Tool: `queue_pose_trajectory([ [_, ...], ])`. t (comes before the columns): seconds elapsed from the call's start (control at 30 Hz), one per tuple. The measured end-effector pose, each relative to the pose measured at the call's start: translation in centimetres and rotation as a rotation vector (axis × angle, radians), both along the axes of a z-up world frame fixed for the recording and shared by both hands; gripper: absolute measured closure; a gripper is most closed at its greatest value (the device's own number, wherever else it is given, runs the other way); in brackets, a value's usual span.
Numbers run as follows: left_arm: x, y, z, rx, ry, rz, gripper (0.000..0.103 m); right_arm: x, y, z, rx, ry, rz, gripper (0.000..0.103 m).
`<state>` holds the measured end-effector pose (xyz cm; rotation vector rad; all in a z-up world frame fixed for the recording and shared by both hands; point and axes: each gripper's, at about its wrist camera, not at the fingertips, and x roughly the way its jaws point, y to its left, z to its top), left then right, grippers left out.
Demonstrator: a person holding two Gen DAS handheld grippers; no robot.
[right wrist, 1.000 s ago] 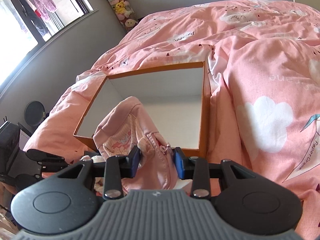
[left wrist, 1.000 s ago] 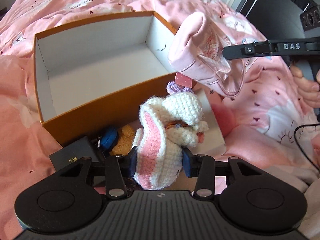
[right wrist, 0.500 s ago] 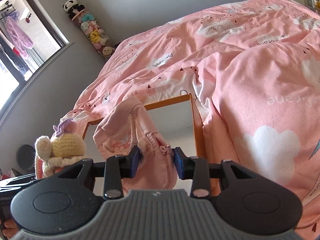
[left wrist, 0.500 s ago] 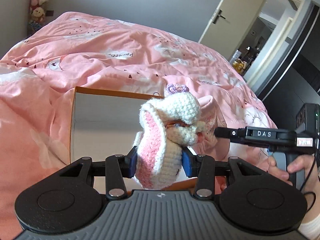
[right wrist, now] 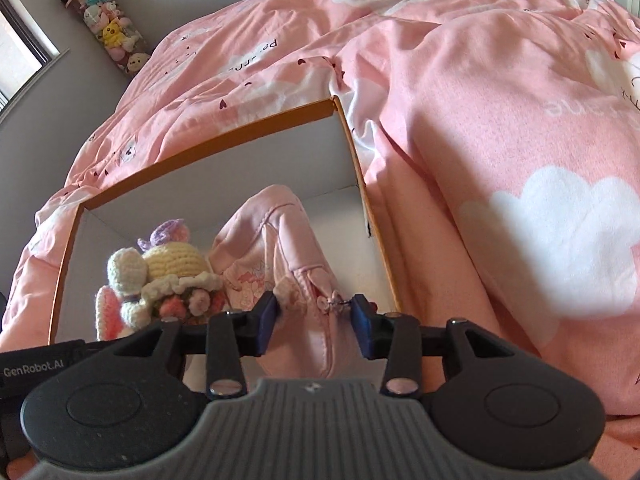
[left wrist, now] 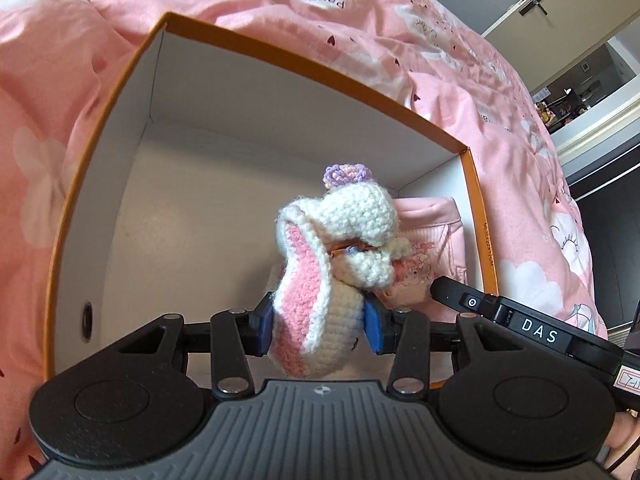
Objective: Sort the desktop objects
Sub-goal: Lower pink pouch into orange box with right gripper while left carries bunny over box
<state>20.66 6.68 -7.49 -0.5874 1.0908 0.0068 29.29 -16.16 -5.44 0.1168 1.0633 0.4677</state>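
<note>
One open cardboard box (left wrist: 116, 128), orange outside and white inside, lies on a pink bedcover printed with white clouds (right wrist: 520, 140), and both grippers reach into it. The left gripper (left wrist: 318, 326) is clenched on one crocheted doll in white and pink yarn (left wrist: 320, 280): its two blue pads (left wrist: 264, 326) press the doll's lower body from either side, and the doll's head with a small purple yarn flower rises beyond the fingertips, over the white box floor. The right gripper (right wrist: 314, 322) has one soft pink fabric pouch with a printed cartoon and a zip (right wrist: 276, 264) between its two blue pads (right wrist: 266, 318); the pad on the left in the right wrist view touches the cloth, while the other pad meets only the metal zip pull, so whether the grip is firm cannot be told. The pouch stretches ahead of those fingers toward the box's far corner, and the doll sits just to their left. One hanging column of small plush toys (right wrist: 106, 26) stands by the wall.
</note>
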Motion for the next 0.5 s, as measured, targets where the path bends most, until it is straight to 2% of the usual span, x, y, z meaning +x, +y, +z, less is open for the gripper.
queue_pose_trajectory([
  [0.17, 0.8, -1.0, -1.5, -0.028, 0.052, -0.033, 0.053, 0.2, 0.9, -0.1, -0.038, 0.063, 0.08, 0.064],
  [0.33, 0.9, -0.9, -1.9, -0.054, 0.047, -0.023, 0.053, 0.2, 1.0, 0.3, -0.096, 0.026, 0.141, 0.063],
  [0.5, 1.1, 0.2, -1.1, -0.011, 0.029, 0.022, 0.053, 0.7, 2.7, 0.0, -0.125, 0.012, 0.315, 0.062],
])
